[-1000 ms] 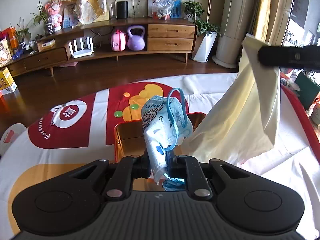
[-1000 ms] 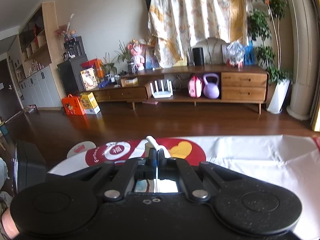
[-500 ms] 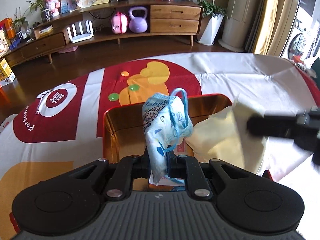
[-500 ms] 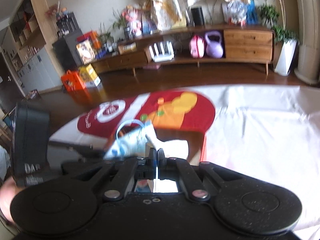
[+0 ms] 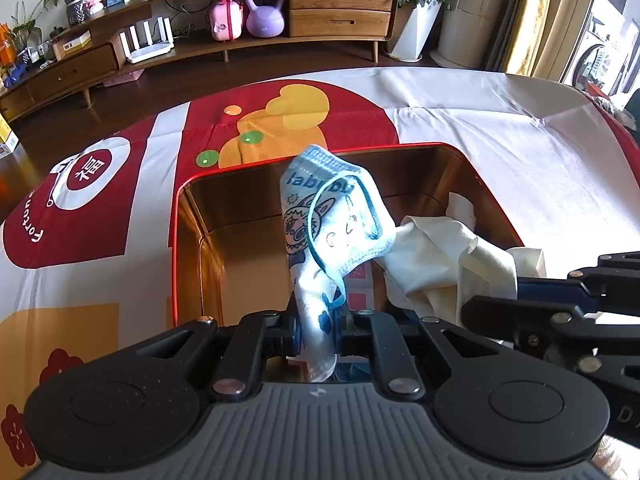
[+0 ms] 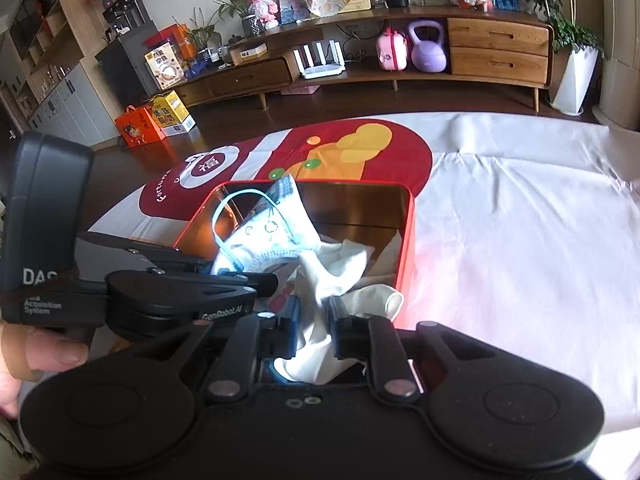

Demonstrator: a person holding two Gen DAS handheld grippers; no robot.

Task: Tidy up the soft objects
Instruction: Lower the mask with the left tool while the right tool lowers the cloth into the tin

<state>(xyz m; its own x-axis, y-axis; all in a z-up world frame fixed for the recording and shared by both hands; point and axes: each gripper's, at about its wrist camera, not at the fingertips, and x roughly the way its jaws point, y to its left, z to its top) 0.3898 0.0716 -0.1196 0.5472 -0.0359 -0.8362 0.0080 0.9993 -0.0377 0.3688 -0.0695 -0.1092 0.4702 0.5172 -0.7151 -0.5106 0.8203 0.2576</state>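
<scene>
Both tongs lowered w/ mask (image 5: 336, 220), cloth (image 6: 336, 276) into tin (image 6: 404, 240).

"GenRobot.AI" on left tongs (image 6: 244, 276)

Black gripper (image 5: 318, 322), silver pivot screws

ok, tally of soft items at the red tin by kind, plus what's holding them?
Printed face mask: 1, clamped in the left gripper over the red tin
Cream cloth: 1, draped into the tin, between the right gripper's parted jaws, which have just been opening
Grippers: 2
Soft items total: 2
</scene>
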